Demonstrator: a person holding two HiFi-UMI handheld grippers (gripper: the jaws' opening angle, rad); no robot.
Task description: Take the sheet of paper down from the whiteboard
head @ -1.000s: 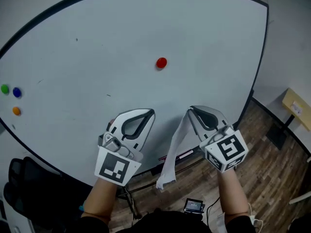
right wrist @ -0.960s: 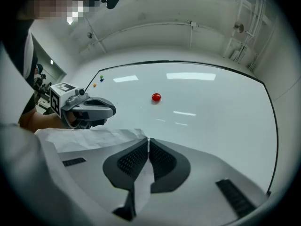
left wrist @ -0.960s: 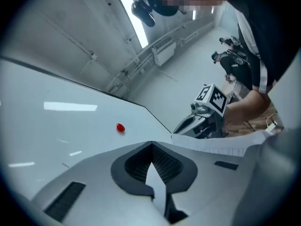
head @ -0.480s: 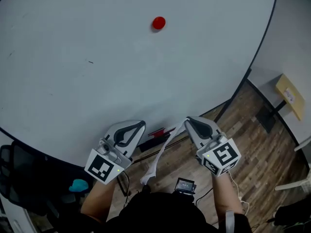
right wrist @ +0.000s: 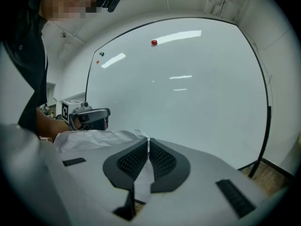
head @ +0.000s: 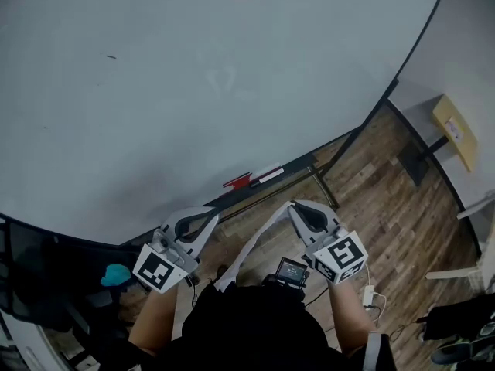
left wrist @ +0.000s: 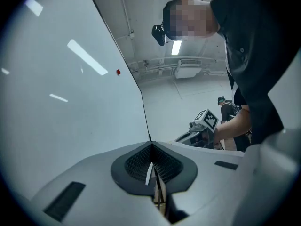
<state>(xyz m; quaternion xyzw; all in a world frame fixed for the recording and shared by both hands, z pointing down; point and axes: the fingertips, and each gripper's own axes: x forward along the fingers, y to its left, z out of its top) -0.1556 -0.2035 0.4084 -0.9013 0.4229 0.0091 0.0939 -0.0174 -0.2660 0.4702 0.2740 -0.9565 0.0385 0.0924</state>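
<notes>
the sheet of paper (head: 247, 246) is already off the whiteboard (head: 193, 91) and hangs low in front of the person, white, creased and limp like a folded band. the right gripper (head: 292, 206) pinches its upper edge, so it drapes freely. the left gripper (head: 209, 215) hovers just beside it, jaws pressed together, seemingly holding nothing.

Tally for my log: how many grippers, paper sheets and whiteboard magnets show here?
Grippers: 2 (left gripper, right gripper)
Sheet of paper: 1
Magnets: 4 (red magnet, green magnet, blue magnet, orange magnet)
Total: 7
</notes>
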